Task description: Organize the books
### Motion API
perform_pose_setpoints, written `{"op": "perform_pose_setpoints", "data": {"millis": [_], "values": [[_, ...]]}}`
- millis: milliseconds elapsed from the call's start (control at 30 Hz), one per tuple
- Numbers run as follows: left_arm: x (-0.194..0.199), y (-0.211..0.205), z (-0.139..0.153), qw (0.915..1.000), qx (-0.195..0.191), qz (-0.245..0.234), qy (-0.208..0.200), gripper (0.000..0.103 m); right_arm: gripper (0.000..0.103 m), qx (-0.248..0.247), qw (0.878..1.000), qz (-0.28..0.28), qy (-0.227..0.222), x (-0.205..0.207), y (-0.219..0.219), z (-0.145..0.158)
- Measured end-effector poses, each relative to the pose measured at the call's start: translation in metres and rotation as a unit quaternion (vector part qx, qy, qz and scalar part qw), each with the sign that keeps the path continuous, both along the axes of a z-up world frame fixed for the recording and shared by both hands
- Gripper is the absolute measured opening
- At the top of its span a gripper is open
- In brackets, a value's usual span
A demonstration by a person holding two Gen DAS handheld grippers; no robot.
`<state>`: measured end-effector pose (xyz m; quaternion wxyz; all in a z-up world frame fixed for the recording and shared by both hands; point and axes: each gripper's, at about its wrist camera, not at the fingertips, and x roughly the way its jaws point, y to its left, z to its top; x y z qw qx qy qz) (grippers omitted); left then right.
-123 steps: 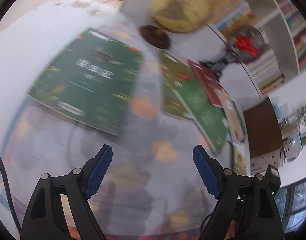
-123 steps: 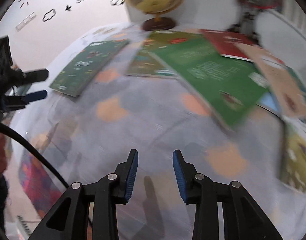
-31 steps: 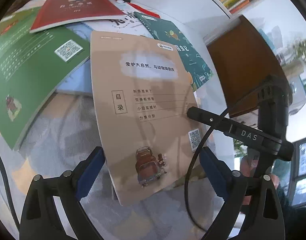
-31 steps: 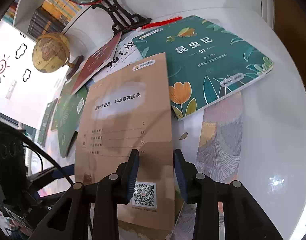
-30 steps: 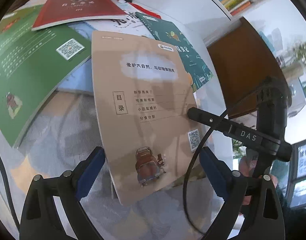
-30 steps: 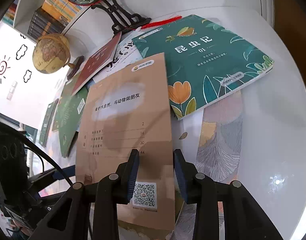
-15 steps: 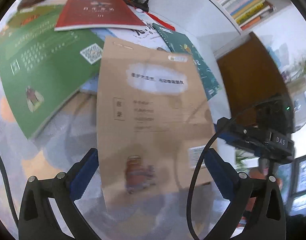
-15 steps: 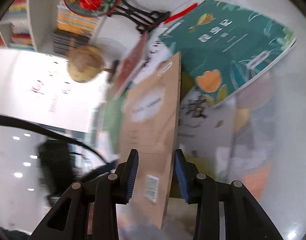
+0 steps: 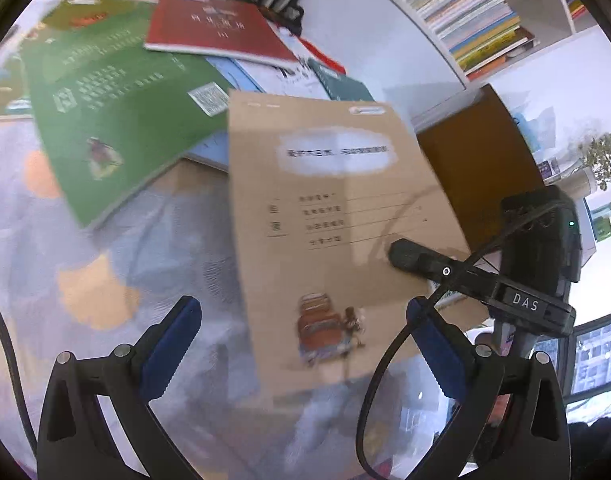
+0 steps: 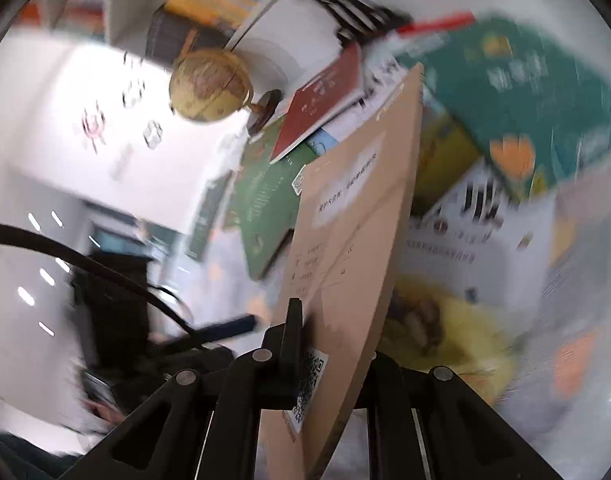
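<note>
tan matte flat booklet (image 10: pixel 345 264) clamped in right gripper (image 10: pixel 329 364), seemingly lifted, left gripper (image 9: pixel 305 344) spread wide, glossy green book (image 9: pixel 117 120)

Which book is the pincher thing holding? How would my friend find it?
Start at the table strewn with books beside the bookshelf. Nearest the camera, raised above the pile, is the tan book, pinched at its edge by the right gripper. Its neighbours are green, red or teal; only this one is plain tan, with a white cloud patch and a small car drawing.
</note>
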<state>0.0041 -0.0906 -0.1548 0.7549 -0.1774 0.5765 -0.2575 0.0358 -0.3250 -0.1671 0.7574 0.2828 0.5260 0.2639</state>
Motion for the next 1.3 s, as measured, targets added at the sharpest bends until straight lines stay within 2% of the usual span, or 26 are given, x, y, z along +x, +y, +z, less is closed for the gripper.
{"op": "perform_pose_setpoints", "data": {"millis": [133,267,333,533,600,733,800,833,933,1000,1067,1167,1300], "values": [[-0.01,0.022,0.014,0.9998,-0.018,0.008,-0.007,0.102,0.011,-0.074,0.995,0.039,-0.045,0.0,0.027,0.036],[-0.021,0.047,0.023,0.999,-0.04,0.016,-0.011,0.102,0.011,-0.147,0.983,0.079,-0.07,-0.002,0.066,0.065],[-0.03,0.067,0.031,0.9984,-0.05,0.022,-0.014,0.102,0.011,-0.182,0.975,0.1,-0.078,-0.006,0.089,0.073],[-0.054,0.129,0.053,0.9967,-0.058,0.046,-0.033,0.102,0.011,-0.246,0.954,0.145,-0.092,-0.02,0.169,0.091],[-0.062,0.155,0.056,0.9957,-0.058,0.062,-0.038,0.102,0.013,-0.244,0.953,0.156,-0.094,-0.023,0.195,0.099],[-0.075,0.205,0.048,0.9924,-0.06,0.103,-0.029,0.102,0.016,-0.201,0.959,0.189,-0.065,-0.028,0.235,0.096],[-0.081,0.227,0.04,0.9903,-0.064,0.122,-0.019,0.102,0.017,-0.205,0.959,0.19,-0.054,-0.032,0.244,0.09],[-0.083,0.236,0.033,0.9906,-0.05,0.127,-0.008,0.102,0.017,-0.211,0.958,0.186,-0.048,-0.033,0.247,0.085],[-0.083,0.234,0.023,0.9942,0.008,0.107,0.004,0.102,0.019,-0.204,0.965,0.162,-0.008,-0.035,0.246,0.063],[-0.078,0.228,0.015,0.9953,0.022,0.094,0.009,0.102,0.02,-0.185,0.972,0.145,0.014,-0.037,0.238,0.05],[-0.071,0.225,0.005,0.9958,0.016,0.087,0.024,0.102,0.021,-0.161,0.979,0.118,0.027,-0.038,0.229,0.037],[-0.062,0.217,-0.011,0.9962,0.014,0.075,0.043,0.102,0.03,-0.152,0.984,0.085,0.04,-0.04,0.221,0.025],[-0.057,0.215,-0.012,0.9977,-0.008,0.052,0.042,0.102,0.031,-0.111,0.992,0.048,0.038,-0.048,0.207,0.022]]}}
